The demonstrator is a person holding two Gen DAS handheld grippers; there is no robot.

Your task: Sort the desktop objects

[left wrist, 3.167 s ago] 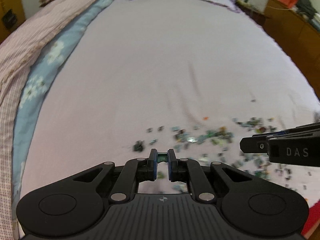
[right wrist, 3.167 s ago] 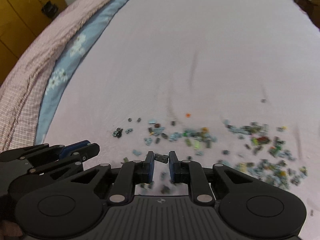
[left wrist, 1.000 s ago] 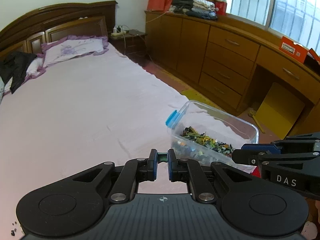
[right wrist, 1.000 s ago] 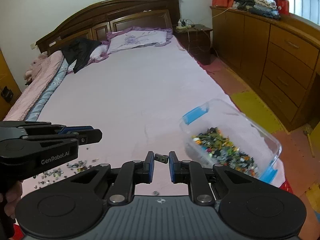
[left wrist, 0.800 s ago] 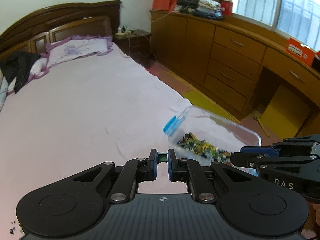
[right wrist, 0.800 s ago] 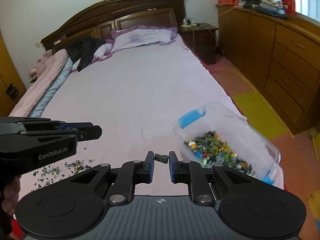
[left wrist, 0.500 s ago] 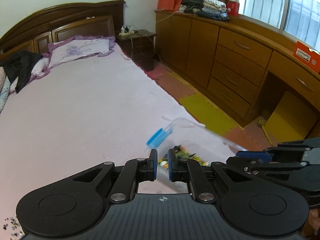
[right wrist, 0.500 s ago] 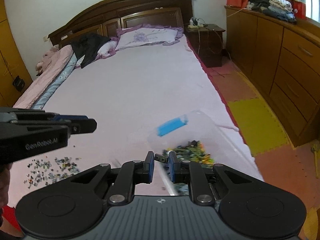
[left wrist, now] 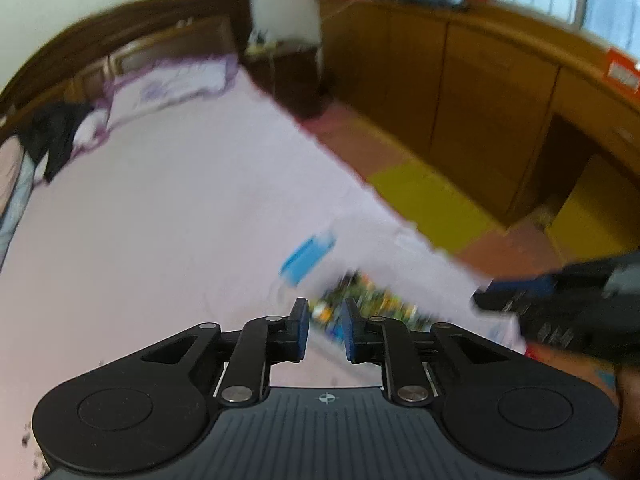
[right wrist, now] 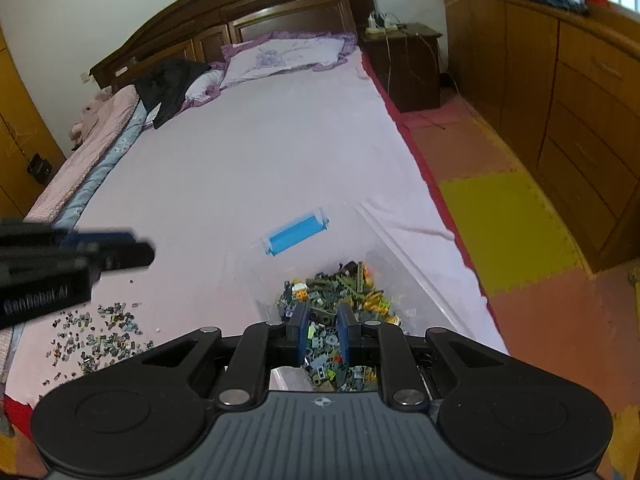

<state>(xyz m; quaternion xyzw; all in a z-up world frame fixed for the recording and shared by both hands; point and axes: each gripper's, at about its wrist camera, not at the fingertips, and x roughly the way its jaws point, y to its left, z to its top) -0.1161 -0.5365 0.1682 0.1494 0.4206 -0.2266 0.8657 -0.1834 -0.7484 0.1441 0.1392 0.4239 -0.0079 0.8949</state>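
Both grippers over the clear bin at the bed's edge.

Left wrist view, blurred: we hold the left gripper (left wrist: pixel 324 312) with its jaws spread and nothing visible between them; beyond its tips lies the clear bin (left wrist: pixel 404 236), its blue latch (left wrist: pixel 307 256) facing the bed (left wrist: pixel 160 208). Right wrist view: we hold the right gripper (right wrist: pixel 322 315) above the bin's heap of small bricks (right wrist: pixel 340 284), its jaws pinching a small dark brick (right wrist: pixel 322 314). A second scatter of loose bricks (right wrist: pixel 96 332) lies on the sheet, well apart to the left of the bin.
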